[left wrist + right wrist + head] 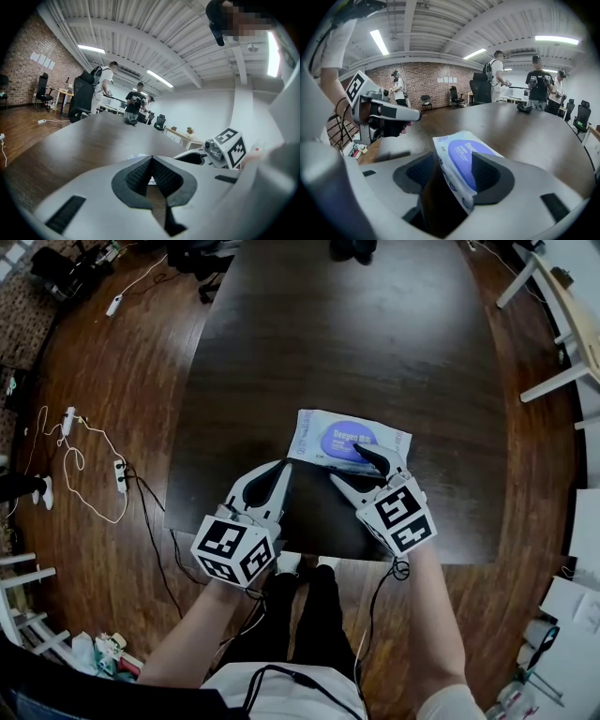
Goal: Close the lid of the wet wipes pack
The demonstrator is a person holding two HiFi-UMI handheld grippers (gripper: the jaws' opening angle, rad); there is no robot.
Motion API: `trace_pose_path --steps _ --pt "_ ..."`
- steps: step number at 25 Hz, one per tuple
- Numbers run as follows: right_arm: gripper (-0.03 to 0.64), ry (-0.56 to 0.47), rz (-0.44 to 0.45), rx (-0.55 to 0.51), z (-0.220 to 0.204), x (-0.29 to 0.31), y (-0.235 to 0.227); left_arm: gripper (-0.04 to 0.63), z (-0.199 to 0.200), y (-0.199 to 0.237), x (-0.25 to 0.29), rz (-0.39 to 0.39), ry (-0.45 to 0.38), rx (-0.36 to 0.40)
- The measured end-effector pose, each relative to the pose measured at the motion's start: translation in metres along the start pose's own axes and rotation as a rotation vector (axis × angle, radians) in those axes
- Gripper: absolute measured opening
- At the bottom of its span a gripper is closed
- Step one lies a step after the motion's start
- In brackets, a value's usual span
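Now pale wipes pack (309,442), purple lid (347,439); right gripper (345,462) spread astride, left gripper (284,466) closed.

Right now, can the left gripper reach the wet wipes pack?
Probably yes: the left gripper, shut, lies beside the wet wipes pack with bare table between; the right gripper straddles its right end.

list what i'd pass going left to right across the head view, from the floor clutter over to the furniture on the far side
power strip → left gripper → wet wipes pack → white desk leg
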State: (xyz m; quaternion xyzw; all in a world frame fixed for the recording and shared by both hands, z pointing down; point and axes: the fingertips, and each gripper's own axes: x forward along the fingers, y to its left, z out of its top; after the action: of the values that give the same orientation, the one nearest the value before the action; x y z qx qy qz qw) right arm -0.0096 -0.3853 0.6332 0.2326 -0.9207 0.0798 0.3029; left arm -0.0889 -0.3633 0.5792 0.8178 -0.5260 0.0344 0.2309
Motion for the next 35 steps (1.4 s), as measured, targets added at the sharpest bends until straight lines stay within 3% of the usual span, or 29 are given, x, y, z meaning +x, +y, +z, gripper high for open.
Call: trace_pose_path --steps 15,22,28,35 --pt "0.25 0.101 0.044 -0.003 -0.011 0.007 0.001 -0.003 -0.002 -0.003 0.006 -0.016 0.001 -0.007" --pt "0.25 0.088 0.033 0.041 -0.01 0.009 0.002 -0.003 0.002 0.001 -0.002 -0.01 0.005 -0.013" --pt "0.249 -0.096 -0.098 0.149 0.034 -0.031 -0.01 -0.003 0.044 -0.006 -0.011 -0.028 -0.043 0.032" --pt "0.249 -0.361 -0.26 0.252 0.121 -0.169 0.0 -0.003 0.135 -0.048 -0.052 -0.067 -0.138 0.127"
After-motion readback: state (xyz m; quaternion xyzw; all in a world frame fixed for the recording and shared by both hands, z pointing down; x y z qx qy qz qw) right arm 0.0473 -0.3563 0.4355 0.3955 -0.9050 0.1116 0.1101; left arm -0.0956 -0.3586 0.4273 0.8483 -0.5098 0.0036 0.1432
